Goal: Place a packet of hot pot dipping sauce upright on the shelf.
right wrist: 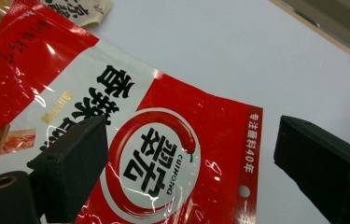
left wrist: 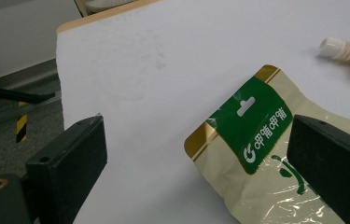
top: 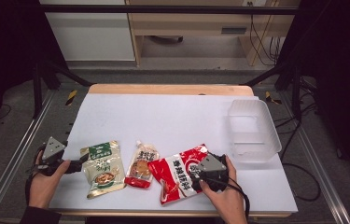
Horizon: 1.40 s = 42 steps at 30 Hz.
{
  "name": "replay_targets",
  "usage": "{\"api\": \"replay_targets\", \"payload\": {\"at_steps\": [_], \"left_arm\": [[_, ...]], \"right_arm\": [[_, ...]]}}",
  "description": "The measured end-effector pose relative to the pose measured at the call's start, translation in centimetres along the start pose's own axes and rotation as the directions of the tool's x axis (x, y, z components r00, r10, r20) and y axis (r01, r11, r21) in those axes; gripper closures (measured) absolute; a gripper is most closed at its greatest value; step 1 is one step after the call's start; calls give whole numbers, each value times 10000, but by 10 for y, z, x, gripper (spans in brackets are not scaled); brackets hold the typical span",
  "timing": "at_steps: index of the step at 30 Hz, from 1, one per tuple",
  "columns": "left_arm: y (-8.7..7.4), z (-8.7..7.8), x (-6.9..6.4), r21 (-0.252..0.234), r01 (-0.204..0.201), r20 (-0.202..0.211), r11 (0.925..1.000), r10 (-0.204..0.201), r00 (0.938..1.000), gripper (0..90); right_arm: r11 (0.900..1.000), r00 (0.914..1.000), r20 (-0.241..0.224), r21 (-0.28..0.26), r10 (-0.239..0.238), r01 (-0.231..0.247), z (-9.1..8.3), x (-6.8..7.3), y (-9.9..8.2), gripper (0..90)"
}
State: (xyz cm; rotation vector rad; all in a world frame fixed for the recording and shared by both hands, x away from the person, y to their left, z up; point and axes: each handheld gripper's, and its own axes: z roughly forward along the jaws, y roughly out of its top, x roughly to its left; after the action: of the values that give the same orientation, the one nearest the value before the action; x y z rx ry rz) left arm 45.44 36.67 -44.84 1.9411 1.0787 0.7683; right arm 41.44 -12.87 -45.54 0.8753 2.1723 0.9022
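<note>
- A white table (top: 172,116) with a wooden far edge is seen, with dark floor and a desk behind it.
- The left gripper (top: 77,164) is held at the table's left edge, jaws wide apart with nothing between them, just beside the green-topped pouch (top: 101,169).
- The right gripper (top: 195,173) is held over the red packet (top: 175,175) near the front edge, jaws spread and not clamped on it.
- A spouted pouch (top: 141,165) is laid between the two packets.
- A clear plastic tub (top: 253,131) is set at the right edge; nothing is seen inside.
</note>
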Motion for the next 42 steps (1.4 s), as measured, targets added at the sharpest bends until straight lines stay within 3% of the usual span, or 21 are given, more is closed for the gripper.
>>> {"api": "replay_targets", "payload": {"at_steps": [4,7,10,15,18,19,23,29,31,36,40,42], "left_arm": [[-2,1,2,73,49,33,10000,-49,10000,44],[-6,3,8,199,16,-98,9998,-14,10000,39],[-9,3,13,141,298,107,9995,-299,9995,40],[-10,4,17,211,329,263,9992,-334,9991,41],[-10,6,15,358,409,550,9985,-428,9976,42],[-10,9,14,348,671,898,9971,-700,9935,43],[-13,14,12,823,536,1166,9952,-630,9912,63],[-14,17,10,990,510,1414,9938,-648,9878,102],[-14,19,8,1233,300,1548,9919,-490,9867,124],[-12,22,-1,1540,-155,2129,9880,-179,9769,248],[-12,22,-4,1695,-124,2482,9855,-305,9682,337],[-10,19,-5,1655,-17,2744,9862,-444,9606,396]], "right_arm": [[9999,9999,144,-143,-34,36,-2,-1,0,106],[9999,9997,226,75,105,-107,-1,-3,-1,108],[9995,9994,325,285,150,-160,0,-2,-1,118],[9991,9987,349,201,361,-368,-1,-4,-1,115],[9984,9982,292,214,522,-528,-1,-5,-1,101],[9984,9983,253,198,533,-538,-2,-5,0,97],[9984,9985,176,224,515,-519,-2,-5,0,90],[9979,9985,171,395,513,-520,1,-4,-1,93],[9977,9984,175,396,546,-552,1,-5,-1,96],[9976,9983,161,390,563,-569,0,-5,-1,101],[9979,9987,101,410,499,-503,1,-4,-1,103],[9976,9987,100,464,503,-507,0,-4,-1,104]]}}
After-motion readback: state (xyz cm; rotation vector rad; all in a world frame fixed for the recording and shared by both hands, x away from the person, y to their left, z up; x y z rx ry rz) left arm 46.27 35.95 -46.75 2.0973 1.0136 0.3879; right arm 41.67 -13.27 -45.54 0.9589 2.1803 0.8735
